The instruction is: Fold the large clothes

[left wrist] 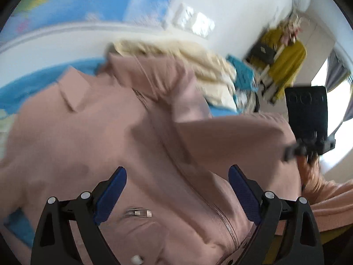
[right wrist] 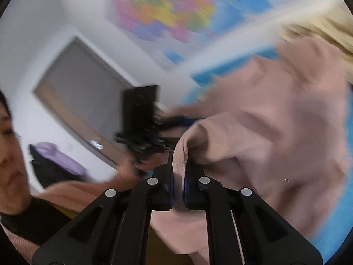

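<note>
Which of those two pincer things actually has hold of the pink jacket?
The right gripper: its jaws pinch a fold of the pink jacket. The left gripper hangs open above it.

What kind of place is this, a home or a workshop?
Most likely a room in a home, perhaps a bedroom. A colourful map hangs on the white wall, clothes hang on a rack in the corner, and the pink jacket lies on a blue surface, possibly a bed.

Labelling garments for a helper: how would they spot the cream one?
Find the blue bedspread. On it lies a dusty-pink zip-up jacket; the crumpled cream fleece garment lies just beyond the jacket's collar. It alone is pale and fluffy.
</note>
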Tool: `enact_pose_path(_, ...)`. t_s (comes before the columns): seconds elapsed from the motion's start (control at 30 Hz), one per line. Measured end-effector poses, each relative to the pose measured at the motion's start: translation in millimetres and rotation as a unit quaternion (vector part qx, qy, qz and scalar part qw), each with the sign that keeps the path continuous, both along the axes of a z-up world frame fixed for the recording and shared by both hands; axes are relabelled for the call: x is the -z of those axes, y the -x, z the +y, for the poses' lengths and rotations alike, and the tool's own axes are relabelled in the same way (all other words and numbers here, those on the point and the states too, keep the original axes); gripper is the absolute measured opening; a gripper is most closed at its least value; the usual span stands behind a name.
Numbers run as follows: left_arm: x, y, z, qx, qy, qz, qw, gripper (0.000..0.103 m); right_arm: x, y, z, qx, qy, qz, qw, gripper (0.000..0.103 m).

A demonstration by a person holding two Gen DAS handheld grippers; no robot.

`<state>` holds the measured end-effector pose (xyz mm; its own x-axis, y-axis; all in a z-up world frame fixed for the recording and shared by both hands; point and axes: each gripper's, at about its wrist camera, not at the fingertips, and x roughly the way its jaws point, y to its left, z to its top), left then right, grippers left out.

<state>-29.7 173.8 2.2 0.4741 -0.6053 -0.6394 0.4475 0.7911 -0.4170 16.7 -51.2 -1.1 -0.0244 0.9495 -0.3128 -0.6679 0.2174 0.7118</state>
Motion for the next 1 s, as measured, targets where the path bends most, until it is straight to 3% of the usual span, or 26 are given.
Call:
enact_pose_path(0.07,-12,4,19,-0.029,0.001,-0.015,0.9995,0.09,6,0,28,-0.014,0.014,-0.01,1.0,0.027)
enact_pose_path(0.1,-16,7,30,-0.043,-0.001,-0.019,0.9989,0.09,19,-2,46,-0.027,0.054,-0.001,0.998,0.047)
enact_pose_path(0.13,-18,10,35,-0.051,-0.006,-0.019,0.9985,0.09,32,-3,58,-0.033,0.095,0.003,0.995,0.061)
enact_pose_path(0.2,-15,16,43,-0.059,-0.019,-0.016,0.998,0.09,48,-4,65,-0.031,0.168,-0.019,0.985,0.06)
enact_pose_path(0.3,3,23,36,-0.043,-0.027,0.018,0.9985,0.09,39,-22,40,0.01,0.182,-0.048,0.982,0.061)
enact_pose_path(0.33,9,25,31,-0.036,-0.03,0.025,0.9986,0.09,32,-28,30,0.041,0.184,-0.063,0.98,0.064)
enact_pose_path(0.4,24,30,16,-0.008,-0.03,0.046,0.9985,0.09,19,-56,1,0.154,0.218,-0.11,0.957,0.076)
enact_pose_path(0.43,30,30,8,0.006,-0.032,0.054,0.998,0.09,20,-69,-10,0.191,0.229,-0.112,0.948,0.084)
enact_pose_path(0.5,44,30,-12,0.036,-0.055,0.072,0.9952,0.09,32,-101,-28,0.25,0.253,-0.089,0.93,0.084)
enact_pose_path(0.57,60,28,-31,0.055,-0.092,0.093,0.9899,0.09,50,-126,-32,0.257,0.255,-0.055,0.93,0.084)
enact_pose_path(0.63,71,26,-42,0.07,-0.115,0.109,0.9849,0.088,72,-152,-24,0.259,0.263,-0.025,0.929,0.079)
enact_pose_path(0.67,73,26,-45,0.075,-0.121,0.109,0.9838,0.079,81,-162,-21,0.254,0.26,-0.011,0.931,0.067)
enact_pose_path(0.7,74,26,-48,0.08,-0.133,0.103,0.9825,0.062,85,-165,-22,0.24,0.248,0.004,0.939,0.028)
enact_pose_path(0.73,72,27,-47,0.087,-0.135,0.097,0.9823,0.048,87,-168,-18,0.229,0.242,0.015,0.943,0.004)
enact_pose_path(0.77,69,28,-45,0.092,-0.131,0.095,0.9825,0.021,84,-172,-23,0.227,0.235,0.017,0.945,0.005)
enact_pose_path(0.8,62,26,-40,0.087,-0.135,0.088,0.9832,0.006,78,-171,-26,0.23,0.228,0.007,0.946,0.004)
enact_pose_path(0.93,24,18,-8,0.015,-0.197,-0.008,0.9802,0.004,46,-162,-75,0.272,0.172,-0.013,0.947,0.003)
enact_pose_path(0.97,19,14,-2,0.003,-0.201,-0.016,0.9794,0.004,40,-160,-89,0.283,0.164,-0.016,0.945,0.003)
enact_pose_path(1.0,11,9,9,-0.016,-0.207,-0.031,0.9778,0.01,41,-160,-96,0.288,0.158,-0.009,0.945,0.003)
